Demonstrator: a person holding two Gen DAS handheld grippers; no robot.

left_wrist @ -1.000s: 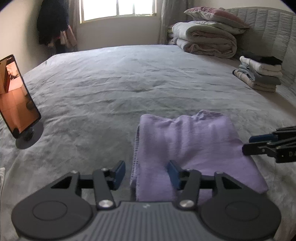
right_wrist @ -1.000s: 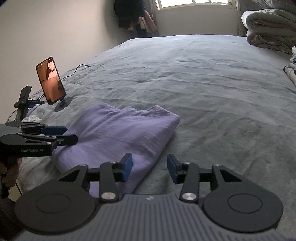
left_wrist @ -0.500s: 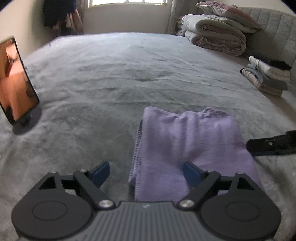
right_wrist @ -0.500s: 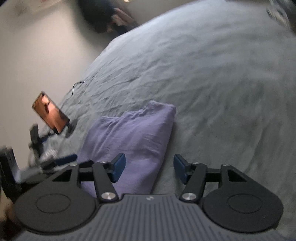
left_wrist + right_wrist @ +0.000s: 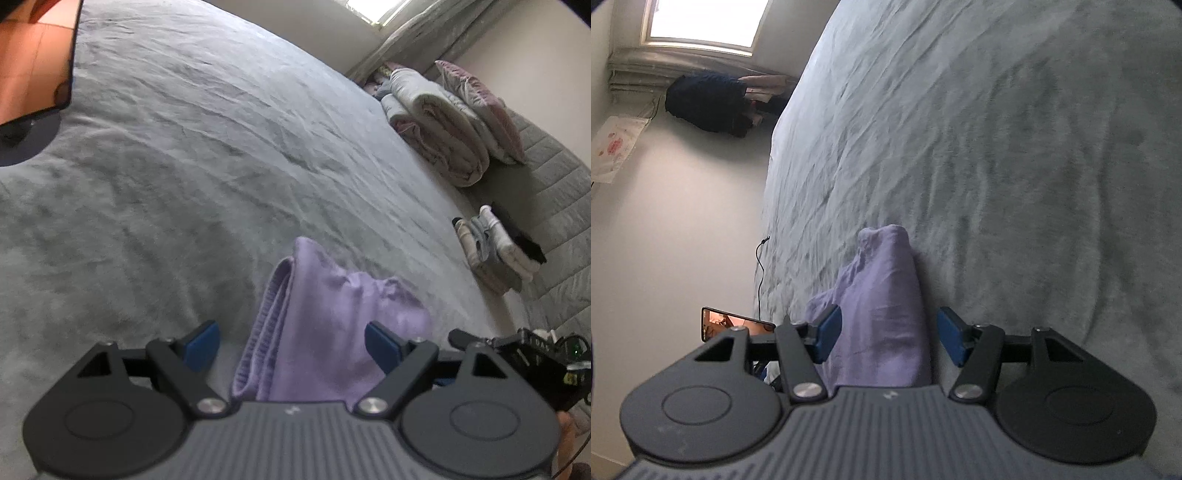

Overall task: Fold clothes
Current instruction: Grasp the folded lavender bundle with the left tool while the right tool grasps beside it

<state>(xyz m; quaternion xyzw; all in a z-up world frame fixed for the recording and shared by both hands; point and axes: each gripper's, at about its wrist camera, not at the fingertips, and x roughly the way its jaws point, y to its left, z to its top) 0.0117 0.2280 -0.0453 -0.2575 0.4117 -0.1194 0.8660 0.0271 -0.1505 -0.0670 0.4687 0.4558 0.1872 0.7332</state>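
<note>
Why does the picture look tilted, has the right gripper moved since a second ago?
Yes. The right gripper has rolled over: the window, earlier upright at the top, now lies sideways. Its jaws have just been opening and now straddle the purple cloth.

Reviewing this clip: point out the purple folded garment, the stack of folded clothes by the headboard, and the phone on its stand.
purple folded garment point(image 5: 332, 332), left wrist view, middle of its top layer.
stack of folded clothes point(image 5: 495, 251), left wrist view, middle of the pile's side.
phone on its stand point(image 5: 727, 320), right wrist view, its lit screen.
</note>
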